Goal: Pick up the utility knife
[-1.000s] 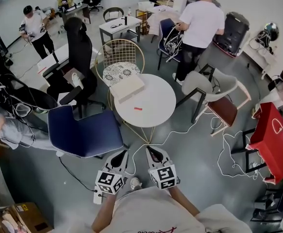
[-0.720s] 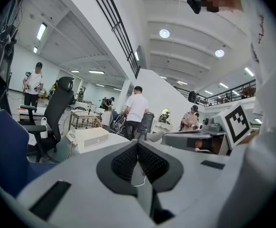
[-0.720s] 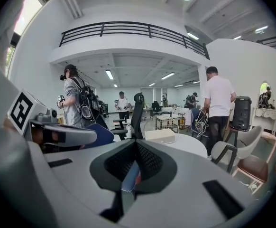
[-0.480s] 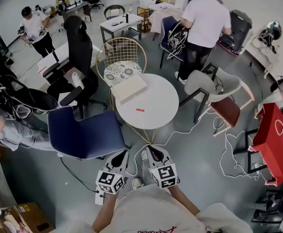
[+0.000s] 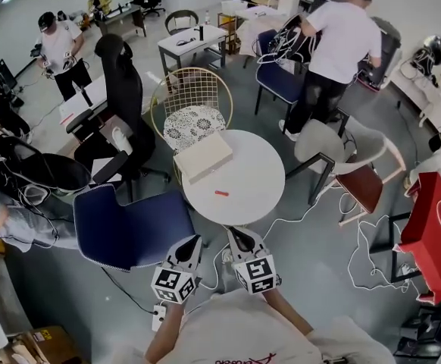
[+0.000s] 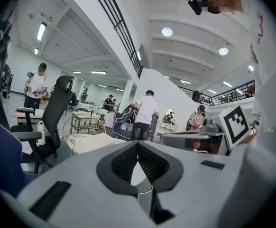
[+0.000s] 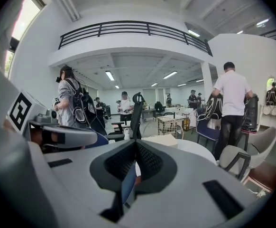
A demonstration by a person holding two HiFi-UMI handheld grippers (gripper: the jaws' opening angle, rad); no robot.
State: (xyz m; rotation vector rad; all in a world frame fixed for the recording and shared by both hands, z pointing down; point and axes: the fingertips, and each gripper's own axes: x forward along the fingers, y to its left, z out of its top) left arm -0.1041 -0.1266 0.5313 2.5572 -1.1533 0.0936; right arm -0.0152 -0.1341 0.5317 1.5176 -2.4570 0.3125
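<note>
Grey flooring (image 5: 311,256) ran through a large open workroom with white walls, crowded with chairs, desks and several standing persons. At its centre stood a round white tabletop (image 5: 247,165), flanked by a blue chair (image 5: 133,218), a gold wire chair (image 5: 192,101) and a grey chair with a brown seat (image 5: 349,165). A white cable (image 5: 281,220) trailed across the floor beneath the table.

On the tabletop lay a flat cream box (image 5: 202,156) at the far left edge. The utility knife (image 5: 221,193), a small red item, lay flat on the near part of the tabletop, well apart from the box and untouched.

Both tools were held low, short of the table's near edge, side by side and aimed toward it. The left gripper (image 5: 192,243) had its fingers (image 6: 128,158) closed tip to tip, with nothing between them. The right gripper (image 5: 238,235) likewise had its fingers (image 7: 150,160) fully closed and empty. Neither touched the tabletop or the knife.
</note>
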